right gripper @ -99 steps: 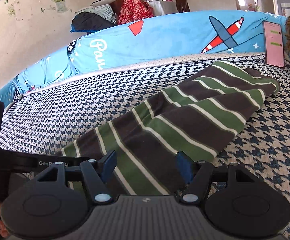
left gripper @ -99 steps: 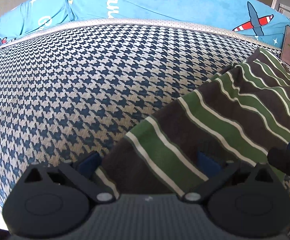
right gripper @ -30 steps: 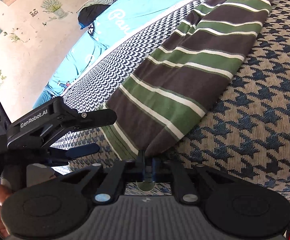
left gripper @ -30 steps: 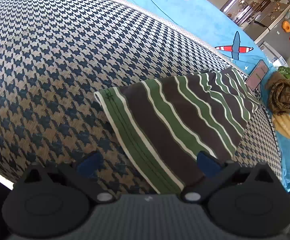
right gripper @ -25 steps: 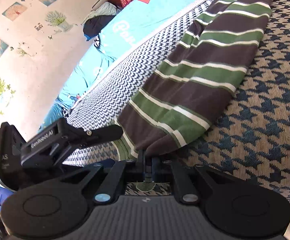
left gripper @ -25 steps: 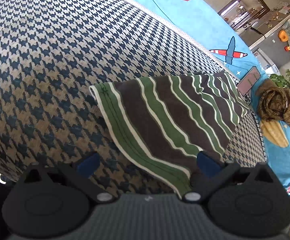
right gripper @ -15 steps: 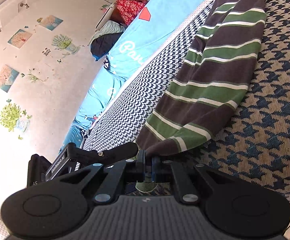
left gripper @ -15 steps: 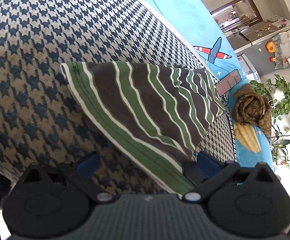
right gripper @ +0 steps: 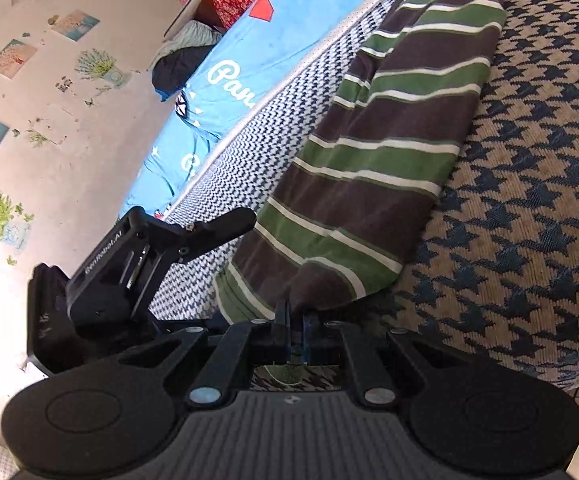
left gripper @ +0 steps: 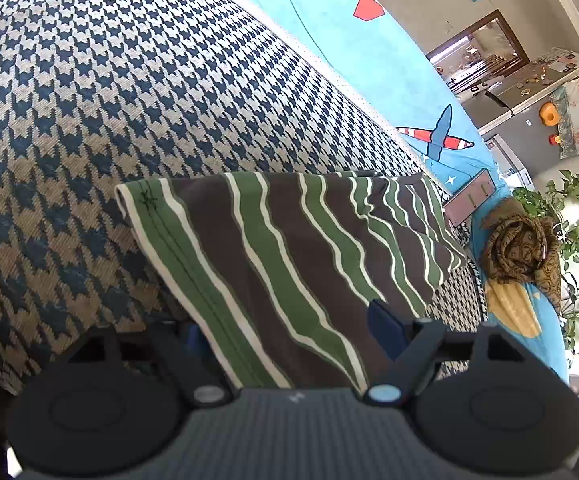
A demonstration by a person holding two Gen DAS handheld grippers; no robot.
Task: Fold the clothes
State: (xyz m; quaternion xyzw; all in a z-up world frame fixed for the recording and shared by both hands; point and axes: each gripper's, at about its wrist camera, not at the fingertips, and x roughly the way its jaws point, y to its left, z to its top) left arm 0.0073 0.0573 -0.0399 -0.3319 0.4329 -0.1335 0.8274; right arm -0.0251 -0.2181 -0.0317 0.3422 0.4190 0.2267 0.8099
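A green, brown and white striped garment lies folded lengthwise on a houndstooth cover. My left gripper is open, its blue pads on either side of the garment's near hem. The left pad is partly hidden under the cloth. My right gripper is shut on the near corner of the striped garment, which stretches away over the cover. The left gripper's body shows to the left in the right wrist view.
A blue airplane-print sheet runs along the far side. A phone and a brown patterned cloth bundle lie past the garment's far end. A wall with pictures stands on the left.
My right gripper has shut on the garment's near corner. My left gripper has moved in so the near hem lies between its open pads. Both views have tilted.
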